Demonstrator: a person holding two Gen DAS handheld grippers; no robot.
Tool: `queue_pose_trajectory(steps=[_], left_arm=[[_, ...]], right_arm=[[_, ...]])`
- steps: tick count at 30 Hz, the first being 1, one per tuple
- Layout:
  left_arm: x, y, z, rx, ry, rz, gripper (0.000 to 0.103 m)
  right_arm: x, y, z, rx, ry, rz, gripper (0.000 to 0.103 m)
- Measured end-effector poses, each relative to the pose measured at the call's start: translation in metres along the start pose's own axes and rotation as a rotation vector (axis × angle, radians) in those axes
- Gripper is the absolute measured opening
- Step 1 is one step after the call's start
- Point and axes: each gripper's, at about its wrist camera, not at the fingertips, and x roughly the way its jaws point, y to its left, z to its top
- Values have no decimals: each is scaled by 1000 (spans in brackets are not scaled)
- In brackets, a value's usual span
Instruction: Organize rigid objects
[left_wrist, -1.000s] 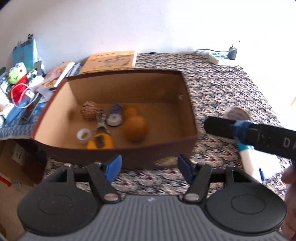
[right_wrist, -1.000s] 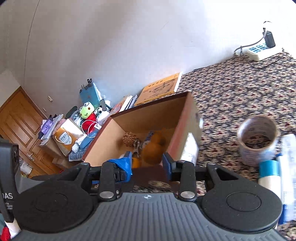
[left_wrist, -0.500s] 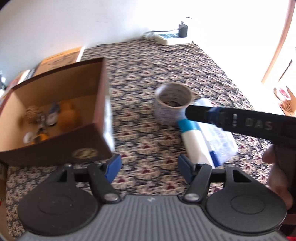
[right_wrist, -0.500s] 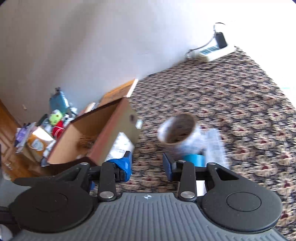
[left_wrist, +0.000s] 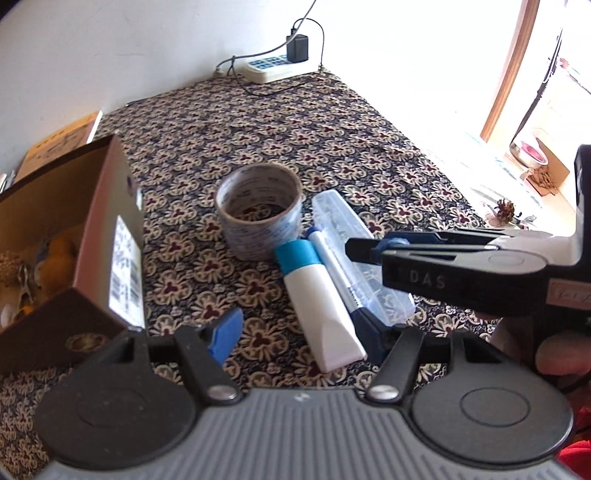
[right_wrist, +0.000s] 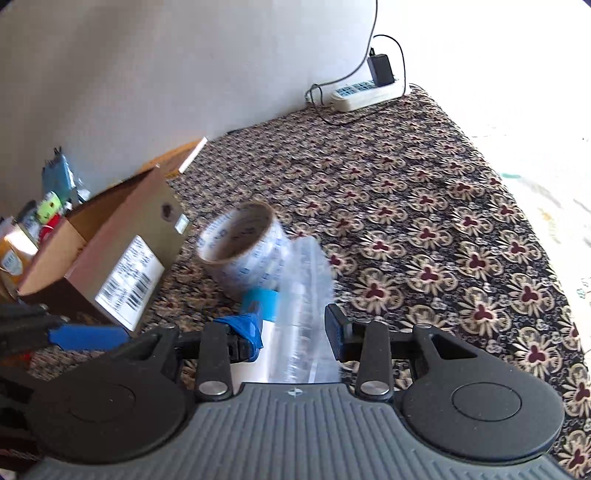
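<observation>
Pen (left_wrist: 334, 264) shows only from left wrist, beside tube (left_wrist: 319, 299).

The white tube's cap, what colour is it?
Light blue cap; clearest in the left wrist view.

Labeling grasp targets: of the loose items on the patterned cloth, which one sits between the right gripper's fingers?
The clear plastic case: the open right gripper straddles it. The white tube with blue cap and tape roll lie outside.

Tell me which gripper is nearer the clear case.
Right. The right gripper hangs directly over the clear case, straddling it; the left gripper sits back, beside the tube.
</observation>
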Motion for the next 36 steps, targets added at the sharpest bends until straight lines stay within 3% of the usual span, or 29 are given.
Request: queue_pose_trajectory(steps=[14,18,23,30,36], left_arm=[[37,-37,17,112,5,-155,66],[54,-51,21,138,24,-199,66],[77,-63,27,160,63,-203,66],[89,-58,30,118,93,-259,67],[103,-52,28,64,164,-316,67]], right_arm=[[-10,-48,6,134,-22,12,23],[-7,-64,4,185,12,6,23],[-7,-80,-1,244,29,12,23],[-4,-89,6,277,34,82,23],[16,-81,8,238,101,145,24]])
